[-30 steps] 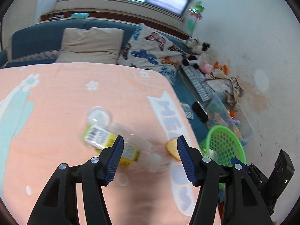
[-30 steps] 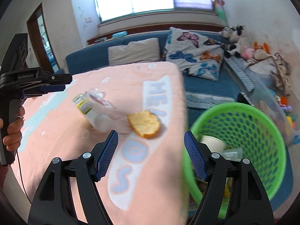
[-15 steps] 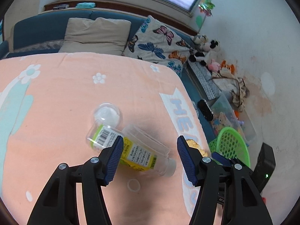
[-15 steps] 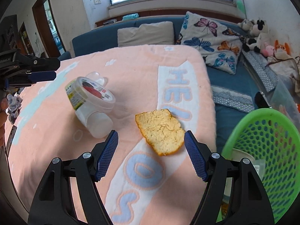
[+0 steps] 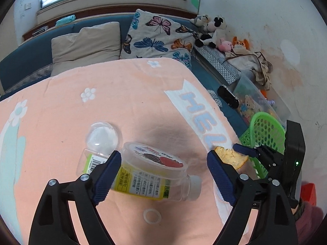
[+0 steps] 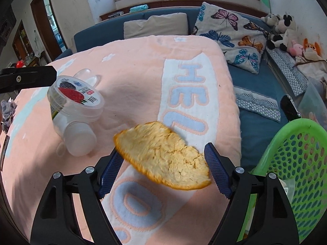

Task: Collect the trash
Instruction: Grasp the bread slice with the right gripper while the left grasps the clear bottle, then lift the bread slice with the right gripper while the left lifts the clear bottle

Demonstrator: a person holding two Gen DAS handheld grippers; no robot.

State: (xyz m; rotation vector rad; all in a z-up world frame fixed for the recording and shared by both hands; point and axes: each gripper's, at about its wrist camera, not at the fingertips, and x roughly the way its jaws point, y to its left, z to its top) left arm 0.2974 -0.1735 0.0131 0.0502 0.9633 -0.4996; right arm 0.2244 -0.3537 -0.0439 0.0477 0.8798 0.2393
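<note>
A clear plastic bottle (image 5: pixel 143 181) with a yellow-green label and a white cap lies on the pink blanket (image 5: pixel 102 102). A clear cup with a strawberry-printed lid (image 5: pixel 157 157) leans on it. My left gripper (image 5: pixel 163 176) straddles the bottle, its jaws opening, and the right pad stands clear of the cap. An orange peel (image 6: pixel 163 157) lies on the blanket between the pads of my right gripper (image 6: pixel 163 171), whose jaws are also opening. The peel (image 5: pixel 231 157) shows beside a right fingertip (image 5: pixel 245 152) in the left wrist view.
A green mesh basket (image 6: pixel 302 163) stands off the blanket's right edge with some trash inside. A clear dome lid (image 5: pixel 104 136) and a white ring (image 5: pixel 152 216) lie by the bottle. Pillows, plush toys and a blue sofa (image 5: pixel 26 65) sit behind.
Both grippers have come down and closer to the blanket. The left jaws have spread wider around the bottle. The right gripper swung left from the basket, and the peel now sits between its pads.
</note>
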